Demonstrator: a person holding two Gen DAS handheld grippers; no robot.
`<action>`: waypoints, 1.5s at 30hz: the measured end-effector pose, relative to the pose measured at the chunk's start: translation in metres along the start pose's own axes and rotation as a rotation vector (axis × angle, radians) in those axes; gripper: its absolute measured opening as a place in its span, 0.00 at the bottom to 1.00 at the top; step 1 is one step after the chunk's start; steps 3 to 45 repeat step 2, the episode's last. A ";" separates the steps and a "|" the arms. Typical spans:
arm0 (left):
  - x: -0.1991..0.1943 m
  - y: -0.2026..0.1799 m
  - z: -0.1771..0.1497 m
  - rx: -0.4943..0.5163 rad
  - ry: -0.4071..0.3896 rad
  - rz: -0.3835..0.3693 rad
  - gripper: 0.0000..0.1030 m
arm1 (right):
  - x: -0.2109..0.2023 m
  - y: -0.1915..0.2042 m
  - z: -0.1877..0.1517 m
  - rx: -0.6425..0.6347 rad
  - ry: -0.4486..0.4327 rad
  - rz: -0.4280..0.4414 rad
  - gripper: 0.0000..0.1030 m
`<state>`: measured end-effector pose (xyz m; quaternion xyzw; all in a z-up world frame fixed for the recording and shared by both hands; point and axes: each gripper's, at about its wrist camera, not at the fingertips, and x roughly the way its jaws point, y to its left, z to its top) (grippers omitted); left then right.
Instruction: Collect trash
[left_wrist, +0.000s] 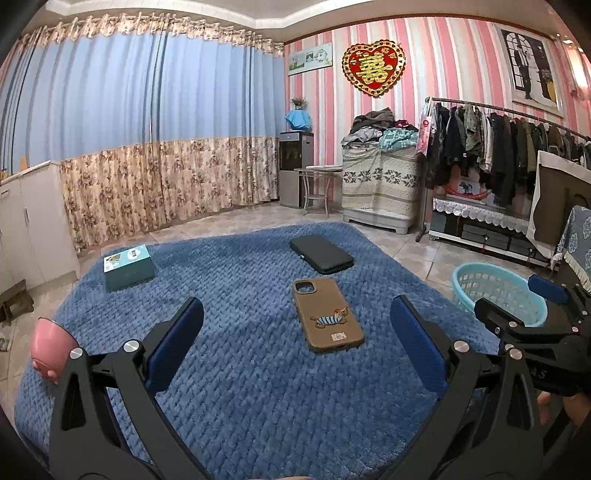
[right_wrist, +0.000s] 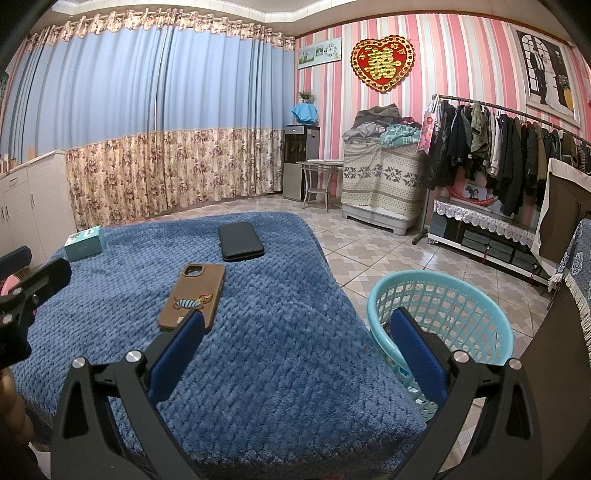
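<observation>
Both claws gape wide, empty. Left claw (left_wrist: 295, 354) hovers over the blue blanket (left_wrist: 240, 387); brown phone case (left_wrist: 327, 315) lies just ahead between its fingers, long axis running away from it. Right claw (right_wrist: 295, 354) sits nearer the teal basket (right_wrist: 476, 291) on the floor. Black case (left_wrist: 321, 254) and teal box (left_wrist: 128, 267) lie farther. Pink object (left_wrist: 48, 345) partly cut off.

Blue-and-floral curtains (left_wrist: 147, 129) cover the far wall. On the pink striped wall hang a red heart (left_wrist: 373, 68), a small picture (left_wrist: 309, 59) and a large poster (left_wrist: 530, 68). Below stand a water dispenser (left_wrist: 295, 166), a small round table (left_wrist: 319, 184), a cloth-draped cabinet (left_wrist: 380, 184) piled with clothes, and a clothes rack (left_wrist: 491, 144). White cabinets (right_wrist: 26, 195) line the left side; the floor (right_wrist: 369, 236) is tiled.
</observation>
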<state>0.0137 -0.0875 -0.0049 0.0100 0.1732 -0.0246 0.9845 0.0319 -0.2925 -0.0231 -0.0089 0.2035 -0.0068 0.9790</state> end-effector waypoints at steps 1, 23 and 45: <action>0.000 -0.001 0.000 0.002 -0.002 0.003 0.95 | 0.000 0.000 0.000 0.000 0.000 0.000 0.95; 0.000 -0.001 0.000 0.004 -0.005 0.006 0.95 | 0.000 0.000 0.000 0.001 0.001 0.000 0.95; 0.000 -0.001 0.000 0.004 -0.005 0.006 0.95 | 0.000 0.000 0.000 0.001 0.001 0.000 0.95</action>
